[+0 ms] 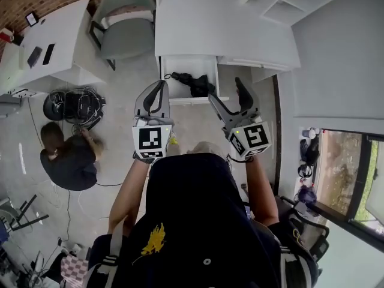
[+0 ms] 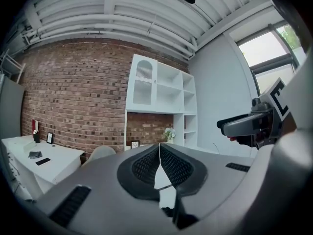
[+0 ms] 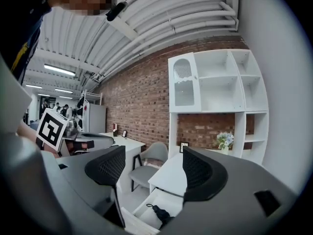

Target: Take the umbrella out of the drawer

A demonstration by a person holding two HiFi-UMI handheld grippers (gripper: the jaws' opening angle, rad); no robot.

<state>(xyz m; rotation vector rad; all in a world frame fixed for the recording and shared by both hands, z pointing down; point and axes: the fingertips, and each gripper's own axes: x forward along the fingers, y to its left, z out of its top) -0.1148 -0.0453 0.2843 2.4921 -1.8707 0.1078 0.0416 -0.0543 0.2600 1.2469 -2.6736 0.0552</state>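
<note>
A folded black umbrella [image 1: 195,83] lies in the open white drawer [image 1: 207,65] under the desk, below and ahead of both grippers. My left gripper [image 1: 161,86] is held in the air short of the drawer's left front corner, and its pads [image 2: 146,163] are pressed together with nothing between them. My right gripper [image 1: 228,93] hovers by the drawer's right front corner, open and empty. Between its fingers the right gripper view shows the umbrella [image 3: 159,213] lying in the drawer [image 3: 142,210].
The white desk [image 1: 222,23] carries the drawer, with a grey chair [image 1: 126,23] to its left. Another white desk [image 1: 48,41] stands further left. A person [image 1: 69,158] crouches on the floor by black bags [image 1: 75,107]. White shelves [image 3: 215,97] stand against a brick wall.
</note>
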